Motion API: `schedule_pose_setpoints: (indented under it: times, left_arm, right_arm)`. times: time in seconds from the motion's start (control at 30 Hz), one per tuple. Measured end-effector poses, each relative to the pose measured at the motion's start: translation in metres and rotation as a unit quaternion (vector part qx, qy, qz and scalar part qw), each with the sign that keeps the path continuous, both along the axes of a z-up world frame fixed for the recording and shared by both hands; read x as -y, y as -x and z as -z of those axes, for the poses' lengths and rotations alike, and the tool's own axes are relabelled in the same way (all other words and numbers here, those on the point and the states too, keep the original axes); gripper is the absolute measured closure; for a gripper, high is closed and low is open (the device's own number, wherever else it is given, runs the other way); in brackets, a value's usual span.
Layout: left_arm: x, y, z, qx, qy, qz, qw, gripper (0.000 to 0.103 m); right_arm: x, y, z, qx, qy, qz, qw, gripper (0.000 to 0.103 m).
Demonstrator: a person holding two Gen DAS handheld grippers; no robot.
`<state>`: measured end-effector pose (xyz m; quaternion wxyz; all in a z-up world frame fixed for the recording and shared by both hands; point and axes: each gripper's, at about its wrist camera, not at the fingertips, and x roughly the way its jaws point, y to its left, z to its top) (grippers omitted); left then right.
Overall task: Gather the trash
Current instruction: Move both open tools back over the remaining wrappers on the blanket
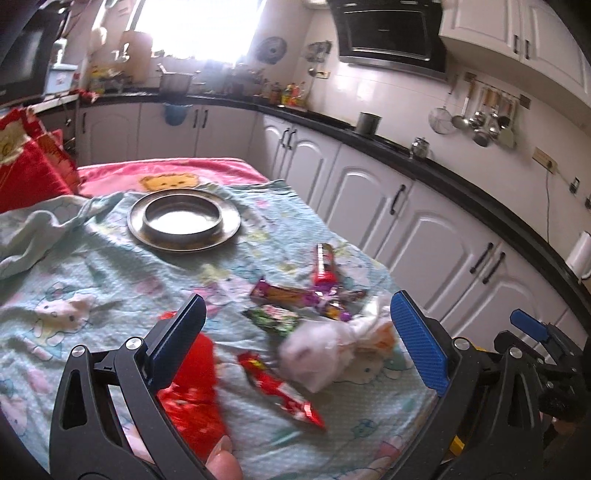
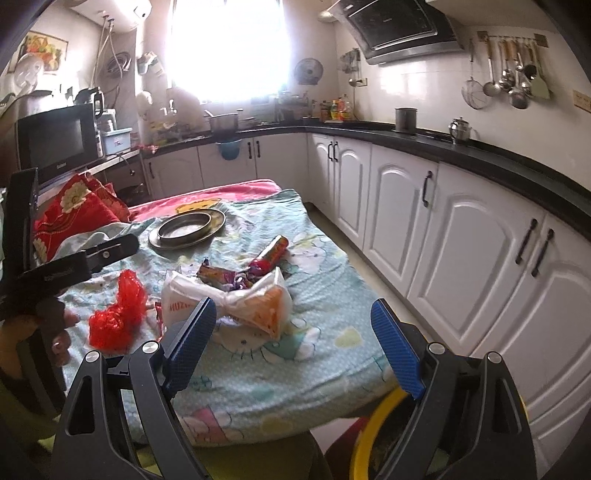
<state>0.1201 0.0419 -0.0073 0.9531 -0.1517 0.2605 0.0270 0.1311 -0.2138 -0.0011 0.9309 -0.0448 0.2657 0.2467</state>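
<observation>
Left gripper (image 1: 297, 334): you held it spread apart, nothing between its jaws.
Right gripper (image 2: 293, 341): likewise apart, empty.
Trash: wrappers (image 1: 291, 295), white bag (image 2: 229, 299) and red bag (image 2: 118, 317) lay clustered on the desk (image 2: 325, 295), near side.
Metal plate (image 1: 184, 219): far side.

A bright window (image 2: 225, 48) on the far wall floods the kitchen with glare. White cabinets (image 2: 402, 221) under a black worktop (image 2: 480, 155) run along the far wall and down the right side. A range hood (image 2: 402, 26) and hanging utensils (image 2: 509, 74) sit on the white-tiled wall. A microwave (image 2: 59, 140) stands far left.
</observation>
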Motion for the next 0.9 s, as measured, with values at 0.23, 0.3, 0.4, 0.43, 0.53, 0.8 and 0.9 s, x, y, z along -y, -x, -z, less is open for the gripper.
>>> schedule_pose_setpoints:
  times: [0.23, 0.3, 0.4, 0.43, 0.53, 0.8, 0.9]
  left_arm:
    - [-0.037, -0.007, 0.005, -0.019, 0.025, -0.025, 0.9992, 0.012]
    - [-0.044, -0.011, 0.007, -0.026, 0.036, -0.024, 0.9987, 0.020]
    - [-0.055, -0.018, 0.012, -0.040, 0.065, -0.013, 0.9970, 0.031]
    - [-0.057, -0.021, 0.014, -0.044, 0.076, -0.007, 0.9961, 0.034]
    - [-0.064, -0.034, 0.020, -0.067, 0.111, 0.010, 0.9915, 0.041]
    - [-0.057, -0.064, 0.042, -0.126, 0.151, 0.040, 0.9796, 0.044]
    - [-0.053, -0.073, 0.053, -0.149, 0.156, 0.040, 0.9756, 0.044]
  right_arm:
    - [-0.022, -0.029, 0.009, -0.008, 0.014, -0.010, 1.000, 0.020]
    - [-0.029, -0.035, 0.012, -0.010, 0.018, -0.014, 1.000, 0.020]
    - [-0.040, -0.045, 0.017, -0.015, 0.024, -0.019, 0.999, 0.020]
    - [-0.043, -0.048, 0.019, -0.018, 0.025, -0.022, 0.999, 0.020]
    - [-0.052, -0.057, 0.024, -0.025, 0.026, -0.023, 0.999, 0.020]
    - [-0.069, -0.076, 0.038, -0.042, 0.032, -0.027, 0.998, 0.026]
    - [-0.072, -0.084, 0.043, -0.049, 0.036, -0.025, 0.998, 0.027]
